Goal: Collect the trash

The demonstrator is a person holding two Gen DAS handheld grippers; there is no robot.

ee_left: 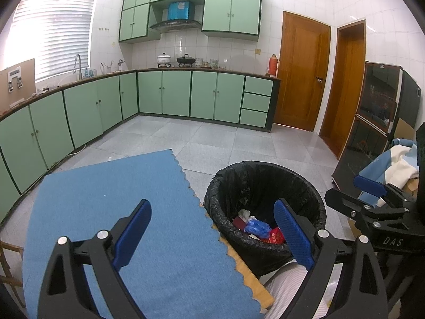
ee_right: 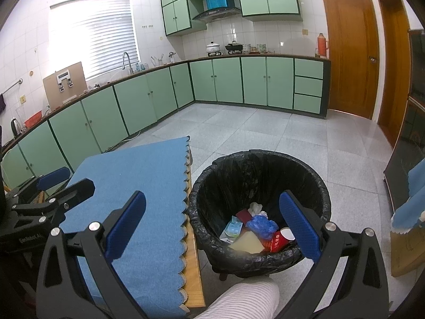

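Black-lined bin (ee_right: 260, 186), blue mat (ee_right: 138, 186), green cabinets (ee_right: 239, 79).

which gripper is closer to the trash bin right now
Right. The right gripper hangs open almost over the trash bin, while the left gripper, also open, sits over the blue mat beside it.

A: Left gripper (ee_left: 212, 235): black angular frame with triangular cut-outs; silver round screws; blue textured pads (ee_left: 293, 236).

B: Right gripper (ee_right: 212, 228) is the same build; white "DAS" lettering on its body; a pale finely striped trouser leg (ee_right: 239, 301) below.
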